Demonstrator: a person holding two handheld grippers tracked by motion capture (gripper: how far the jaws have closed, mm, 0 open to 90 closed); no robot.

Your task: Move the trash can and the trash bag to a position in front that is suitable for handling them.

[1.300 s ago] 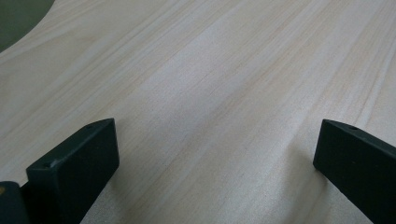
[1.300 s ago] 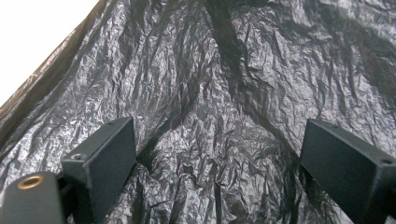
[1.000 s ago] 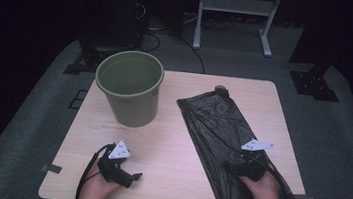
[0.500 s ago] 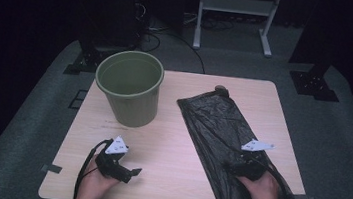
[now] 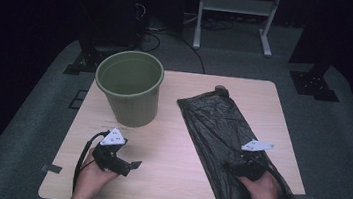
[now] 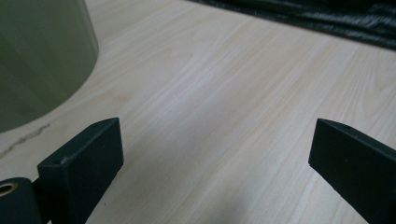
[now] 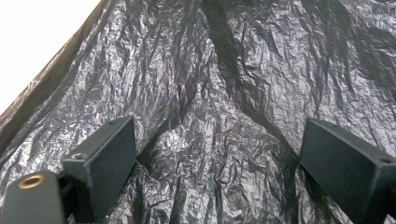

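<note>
Left gripper [image 5: 129, 166] hovering over bare table [image 5: 175, 180] near green bucket [image 5: 129, 92], jaws spread. Right gripper [image 5: 229, 167] resting on black bag [image 5: 222, 125], jaws spread. No readable writing.

Bucket [image 5: 129, 86]: olive green, plain. Bag [image 5: 221, 135]: glossy black w/ crinkle sheen. Table [image 5: 174, 149]: pale wood grain. Both grippers, left [image 5: 126, 167] & right [image 5: 229, 167]: black, white plates on top. Floor [image 5: 345, 149]: grey carpet.
</note>
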